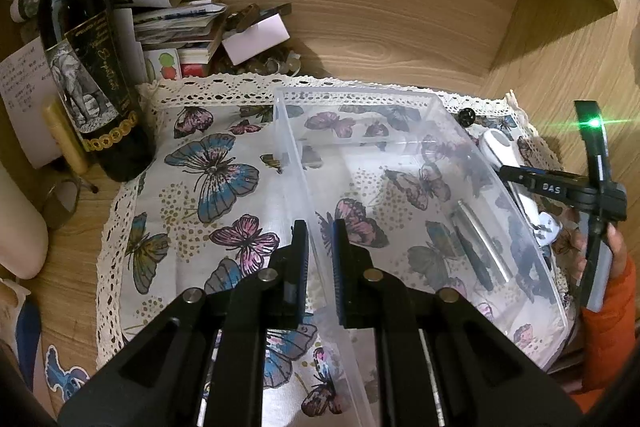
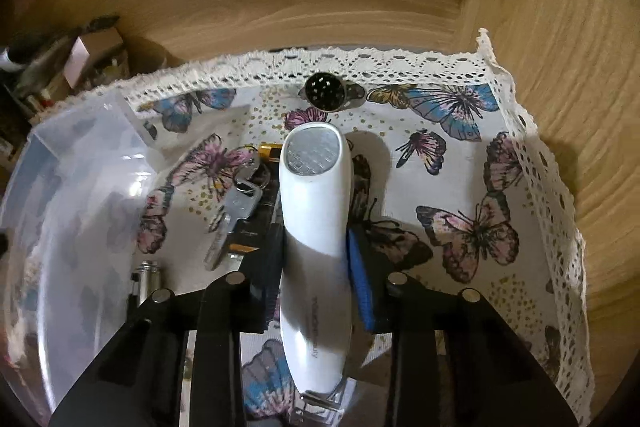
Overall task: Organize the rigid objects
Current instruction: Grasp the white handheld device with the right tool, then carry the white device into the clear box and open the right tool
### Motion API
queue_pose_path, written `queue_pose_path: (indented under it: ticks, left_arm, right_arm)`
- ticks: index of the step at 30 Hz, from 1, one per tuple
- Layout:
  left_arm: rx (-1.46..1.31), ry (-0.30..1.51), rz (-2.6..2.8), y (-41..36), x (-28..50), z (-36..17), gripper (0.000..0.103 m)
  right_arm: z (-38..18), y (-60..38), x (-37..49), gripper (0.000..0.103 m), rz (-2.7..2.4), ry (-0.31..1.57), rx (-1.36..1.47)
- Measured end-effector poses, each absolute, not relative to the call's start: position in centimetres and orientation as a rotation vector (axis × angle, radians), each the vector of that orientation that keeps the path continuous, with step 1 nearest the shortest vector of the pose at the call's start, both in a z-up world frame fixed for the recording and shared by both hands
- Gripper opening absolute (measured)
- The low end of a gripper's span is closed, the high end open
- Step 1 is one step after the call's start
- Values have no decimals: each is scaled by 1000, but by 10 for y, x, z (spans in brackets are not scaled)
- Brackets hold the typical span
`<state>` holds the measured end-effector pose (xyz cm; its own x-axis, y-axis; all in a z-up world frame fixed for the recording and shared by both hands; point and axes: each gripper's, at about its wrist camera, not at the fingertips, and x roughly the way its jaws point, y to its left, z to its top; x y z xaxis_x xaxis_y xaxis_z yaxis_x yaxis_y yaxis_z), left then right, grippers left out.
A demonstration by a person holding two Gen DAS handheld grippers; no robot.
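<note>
Right gripper (image 2: pixel 316 259) closed on white handheld device (image 2: pixel 314 211), pads pressing both flanks of its narrow waist; meshed round head pointed away from camera, tail end passing back between the jaws. Pointed steeply down at butterfly cloth (image 2: pixel 472 163). Lay just left of device: key (image 2: pixel 236 207) resting across a dark flat object with gold ends (image 2: pixel 268 153). Noted small black perforated disc (image 2: pixel 325 91) beyond the head, near the lace edge. Seen at far left: clear plastic bin (image 2: pixel 80 187), with a metal cylinder (image 2: pixel 146 273) beside its wall.

Left gripper (image 1: pixel 320 247) shut on near wall of clear plastic bin (image 1: pixel 304 163), one finger outside the wall, one inside. Angled downward. Showed through the bin's far wall: a silvery rod (image 1: pixel 480 239). Seen from this side, white handheld device (image 1: pixel 500 151) lay outside the bin's far wall, with right gripper (image 1: pixel 516 175) on it and a hand (image 1: pixel 600 247) in an orange sleeve (image 1: pixel 610 327) behind. Stood at left of cloth: dark wine bottle (image 1: pixel 92 75), with stacked papers (image 1: pixel 168 23) behind.
</note>
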<state>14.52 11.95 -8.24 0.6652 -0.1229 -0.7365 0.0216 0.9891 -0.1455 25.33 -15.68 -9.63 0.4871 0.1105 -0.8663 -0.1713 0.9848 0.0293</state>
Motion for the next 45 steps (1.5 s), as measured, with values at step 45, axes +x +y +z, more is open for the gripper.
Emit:
queue_pose_path:
  ticks: [45]
  left_arm:
    - [-145,809,-116,122,142,-83,12]
  right_arm:
    - [-74,-2,204,29,549,1024,-233]
